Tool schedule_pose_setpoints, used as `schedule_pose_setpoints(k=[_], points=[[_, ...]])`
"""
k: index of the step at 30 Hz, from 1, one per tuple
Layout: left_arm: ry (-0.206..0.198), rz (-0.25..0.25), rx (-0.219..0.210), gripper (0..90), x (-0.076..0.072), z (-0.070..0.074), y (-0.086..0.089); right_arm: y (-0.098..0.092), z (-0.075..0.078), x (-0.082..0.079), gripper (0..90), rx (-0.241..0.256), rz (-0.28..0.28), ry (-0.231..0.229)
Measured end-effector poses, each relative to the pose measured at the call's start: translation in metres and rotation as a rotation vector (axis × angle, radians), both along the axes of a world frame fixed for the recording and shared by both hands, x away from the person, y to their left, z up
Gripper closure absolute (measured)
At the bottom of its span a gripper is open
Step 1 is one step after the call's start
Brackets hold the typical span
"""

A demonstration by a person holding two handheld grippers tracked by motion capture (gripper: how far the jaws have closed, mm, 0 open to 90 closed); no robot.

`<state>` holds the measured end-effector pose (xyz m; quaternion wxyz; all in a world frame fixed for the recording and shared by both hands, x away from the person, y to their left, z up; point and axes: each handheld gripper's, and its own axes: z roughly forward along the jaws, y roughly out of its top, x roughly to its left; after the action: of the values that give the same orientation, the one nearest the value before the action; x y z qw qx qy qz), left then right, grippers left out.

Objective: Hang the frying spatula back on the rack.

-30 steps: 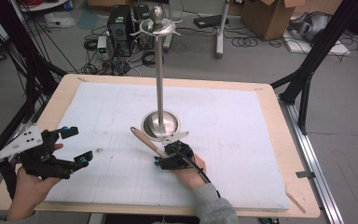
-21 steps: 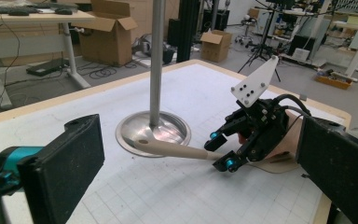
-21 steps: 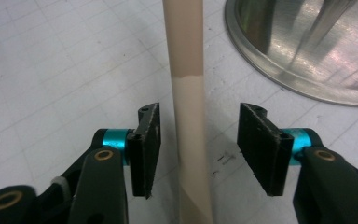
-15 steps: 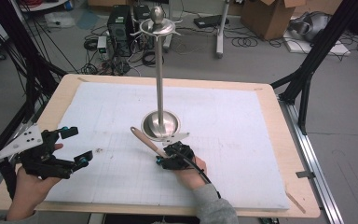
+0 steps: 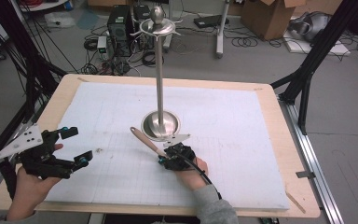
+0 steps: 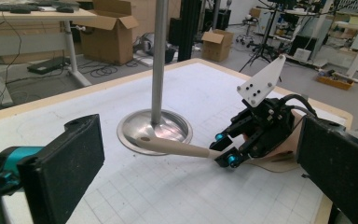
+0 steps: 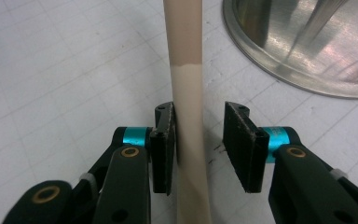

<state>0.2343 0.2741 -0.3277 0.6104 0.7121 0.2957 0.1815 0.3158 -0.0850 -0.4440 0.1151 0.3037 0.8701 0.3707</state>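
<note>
Above, high view: wooden worktop [image 5: 289, 140] under white gridded mat [image 5: 223, 140]; steel stand [image 5: 160, 122]; cabled floor, boxes behind. Left hand-held gripper [image 5: 77, 147] open, empty.
Left gripper view: beige spoon [image 6: 177, 147] lies by stand base, handle at right hand-held gripper [image 6: 223, 149].
Right gripper view: handle between parted jaws, touching one pad, unclamped.
</note>
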Motion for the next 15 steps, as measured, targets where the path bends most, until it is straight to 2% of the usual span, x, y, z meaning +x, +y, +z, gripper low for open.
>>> schedule_pose_setpoints(k=[5, 10, 15], points=[[0.002, 0.001, 0.002, 1.7, 0.0001, -0.0005, 0.0001, 0.0, 0.0004, -0.0008, 67.8, -0.007, 0.003, -0.005], [0.002, 0.0, -0.001, 1.7, -0.0001, -0.0005, -0.0001, 0.0003, 0.0009, -0.0019, 75.4, -0.009, 0.015, -0.002], [0.004, 0.003, -0.001, 1.7, 0.0, -0.0009, 0.0002, -0.0003, 0.0008, -0.0014, 76.7, 0.0, 0.016, 0.007]])
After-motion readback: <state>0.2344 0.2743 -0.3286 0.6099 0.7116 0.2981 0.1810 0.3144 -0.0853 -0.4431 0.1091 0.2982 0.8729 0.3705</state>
